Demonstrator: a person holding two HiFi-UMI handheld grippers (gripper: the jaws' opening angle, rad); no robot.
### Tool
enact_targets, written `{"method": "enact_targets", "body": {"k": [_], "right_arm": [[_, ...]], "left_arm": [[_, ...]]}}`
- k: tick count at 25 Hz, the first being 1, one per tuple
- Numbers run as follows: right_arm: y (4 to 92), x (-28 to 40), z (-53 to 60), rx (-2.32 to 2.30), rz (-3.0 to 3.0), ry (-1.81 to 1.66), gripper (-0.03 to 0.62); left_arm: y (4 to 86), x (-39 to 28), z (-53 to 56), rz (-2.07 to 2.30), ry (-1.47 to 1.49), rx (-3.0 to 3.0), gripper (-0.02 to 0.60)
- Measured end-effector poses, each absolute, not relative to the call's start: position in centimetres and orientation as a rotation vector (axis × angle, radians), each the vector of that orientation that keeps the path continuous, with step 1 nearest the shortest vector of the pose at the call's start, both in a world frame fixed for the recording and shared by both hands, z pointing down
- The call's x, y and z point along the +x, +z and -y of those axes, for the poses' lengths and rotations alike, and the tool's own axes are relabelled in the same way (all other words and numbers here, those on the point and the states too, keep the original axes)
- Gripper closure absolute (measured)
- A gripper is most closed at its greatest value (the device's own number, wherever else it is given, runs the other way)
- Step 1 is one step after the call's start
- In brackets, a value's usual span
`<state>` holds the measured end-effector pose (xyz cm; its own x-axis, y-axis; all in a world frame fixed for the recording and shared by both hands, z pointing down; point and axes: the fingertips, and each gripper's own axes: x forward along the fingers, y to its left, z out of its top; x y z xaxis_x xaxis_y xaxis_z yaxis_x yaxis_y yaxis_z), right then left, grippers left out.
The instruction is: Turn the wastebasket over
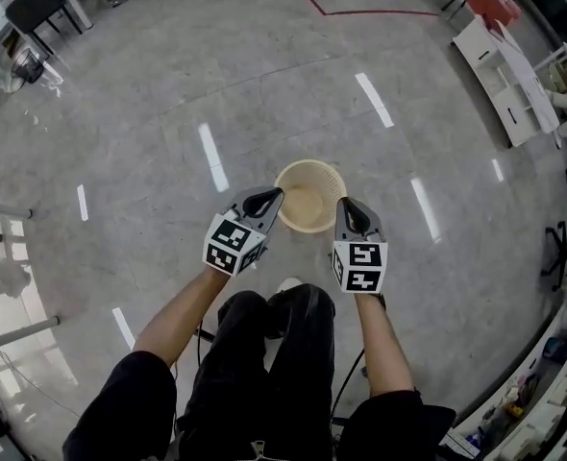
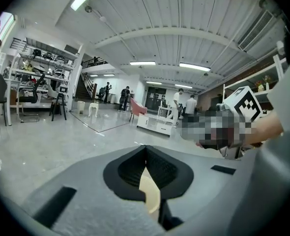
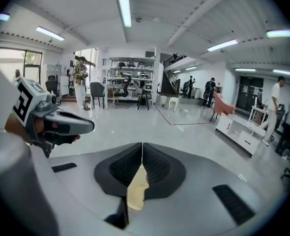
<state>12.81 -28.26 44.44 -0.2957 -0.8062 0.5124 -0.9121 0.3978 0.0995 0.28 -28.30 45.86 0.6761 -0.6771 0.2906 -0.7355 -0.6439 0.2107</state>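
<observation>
Mouth-up wastebasket (image 1: 309, 195) sits between both tongs, equally near. The left tongs (image 1: 272, 197) are clamped on its left rim, the right tongs (image 1: 345, 206) on the right rim. Flip axis likely runs tong to tong.

Head view: from above, steeply down, floor (image 1: 168, 113) far below. Left gripper view, right gripper view: close behind own jaws, near-level outward over that floor. Shared: wastebasket (image 1: 310, 205) in all; pink chair (image 2: 136, 108) in both gripper views.
</observation>
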Motion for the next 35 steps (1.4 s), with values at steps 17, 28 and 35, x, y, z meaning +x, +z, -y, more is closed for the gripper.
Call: {"method": "enact_targets", "body": {"k": [17,28,35], "right_arm": [[5.8,9.8,8.6,1.827,2.325,0.207,0.580],[5.7,10.6,4.9,1.851,2.258,0.208,0.585],[6.5,10.3,4.0,1.849,2.232,0.212,0.585]], "left_arm": [[7.7,0.8,10.4,1.153,0.172,2.678,0.575],[6.8,-0.3,6.5,1.192,0.169,2.677,0.575],[7.1,-0.7,5.6,1.174,0.181,2.685,0.575]]}}
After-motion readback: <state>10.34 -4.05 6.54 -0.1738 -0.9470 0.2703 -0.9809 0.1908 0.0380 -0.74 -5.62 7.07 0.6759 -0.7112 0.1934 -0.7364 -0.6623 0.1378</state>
